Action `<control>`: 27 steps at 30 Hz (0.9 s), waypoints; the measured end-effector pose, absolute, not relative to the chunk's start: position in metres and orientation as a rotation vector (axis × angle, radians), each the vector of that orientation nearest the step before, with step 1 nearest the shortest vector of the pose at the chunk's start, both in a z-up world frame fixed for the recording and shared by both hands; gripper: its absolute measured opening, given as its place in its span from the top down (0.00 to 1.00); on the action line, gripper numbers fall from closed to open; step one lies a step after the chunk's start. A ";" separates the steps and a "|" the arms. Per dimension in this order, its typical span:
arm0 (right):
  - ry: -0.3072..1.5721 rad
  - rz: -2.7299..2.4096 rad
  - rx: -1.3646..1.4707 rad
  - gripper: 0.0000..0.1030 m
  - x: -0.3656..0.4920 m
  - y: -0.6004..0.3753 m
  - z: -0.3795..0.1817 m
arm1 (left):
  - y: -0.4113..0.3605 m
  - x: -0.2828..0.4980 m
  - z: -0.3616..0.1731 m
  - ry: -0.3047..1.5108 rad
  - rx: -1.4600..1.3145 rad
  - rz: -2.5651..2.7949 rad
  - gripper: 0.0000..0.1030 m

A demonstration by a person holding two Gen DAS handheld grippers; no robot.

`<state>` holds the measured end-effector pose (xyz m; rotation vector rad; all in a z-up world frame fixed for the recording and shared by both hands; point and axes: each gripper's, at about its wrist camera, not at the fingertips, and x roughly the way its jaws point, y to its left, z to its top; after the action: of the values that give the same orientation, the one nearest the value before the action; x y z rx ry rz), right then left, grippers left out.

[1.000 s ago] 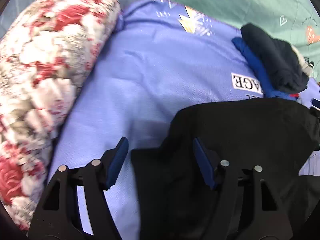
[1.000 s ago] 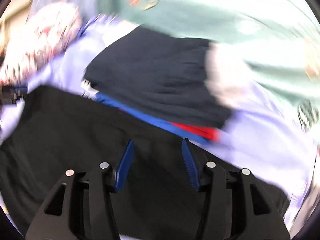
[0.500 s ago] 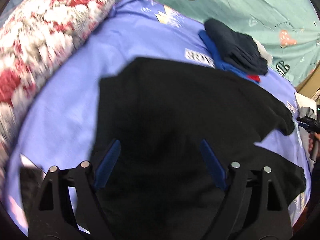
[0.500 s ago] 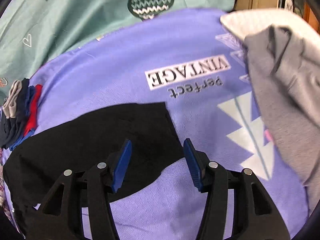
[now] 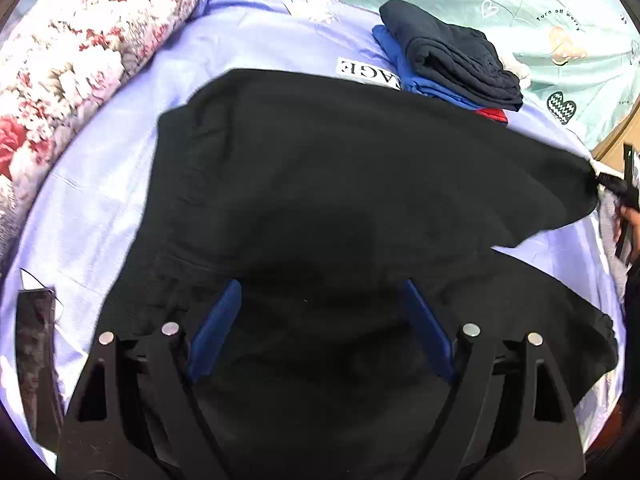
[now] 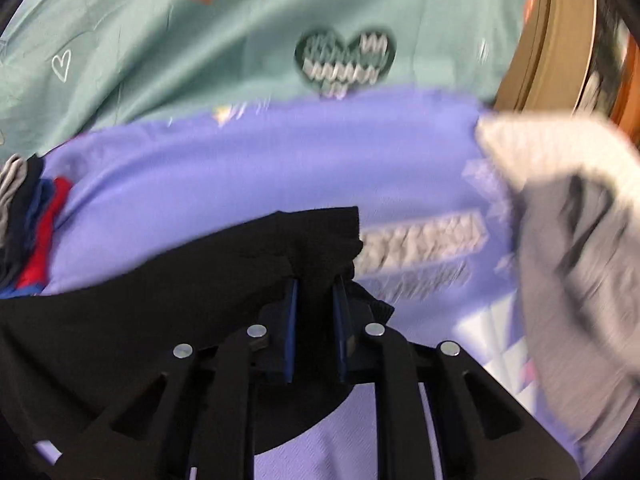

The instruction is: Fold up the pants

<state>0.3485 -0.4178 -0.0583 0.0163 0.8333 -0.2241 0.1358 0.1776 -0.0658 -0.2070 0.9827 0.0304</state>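
Black pants lie spread across the lilac bedsheet, waist end to the left, legs to the right. My left gripper is open and hovers over the near middle of the pants, holding nothing. My right gripper is shut on the hem end of one black pant leg and holds it lifted off the sheet. In the left wrist view that gripper shows at the far right edge, pulling the leg end taut.
A floral pillow lies at the left. A stack of folded dark, blue and red clothes sits at the back. A grey and white garment pile lies at the right. A teal sheet is beyond.
My right gripper has shut on the pant leg end and lifted it. My left gripper has drawn back over the pants and stays open.
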 end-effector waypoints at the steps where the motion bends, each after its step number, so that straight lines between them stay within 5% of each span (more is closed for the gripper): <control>1: 0.795 -0.269 -0.045 0.83 0.354 -0.413 -0.056 | 0.178 0.135 -0.066 0.977 -0.200 0.039 0.19; 3: 0.792 -0.319 -0.095 0.70 0.370 -0.412 -0.067 | 0.180 0.136 -0.068 0.979 -0.191 0.048 0.19; 4: 0.860 -0.376 -0.162 0.44 0.383 -0.409 -0.089 | 0.181 0.136 -0.070 0.983 -0.190 0.068 0.19; 5: 0.917 -0.413 -0.207 0.36 0.389 -0.413 -0.102 | 0.183 0.136 -0.070 0.989 -0.194 0.076 0.19; 11: 0.847 -0.375 -0.021 0.35 0.343 -0.422 -0.076 | 0.194 0.119 -0.052 0.947 -0.199 0.072 0.19; 15: 0.846 -0.220 0.085 0.22 0.262 -0.424 -0.049 | 0.213 0.102 -0.040 0.926 -0.225 0.099 0.15; 27: 0.841 -0.219 0.311 0.17 0.043 -0.443 -0.038 | 0.264 0.046 -0.061 1.027 -0.380 0.209 0.13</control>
<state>0.0425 -0.4431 -0.0383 0.3106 0.8414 -0.2186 0.0456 0.2641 -0.0612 -0.3803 1.0274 0.2086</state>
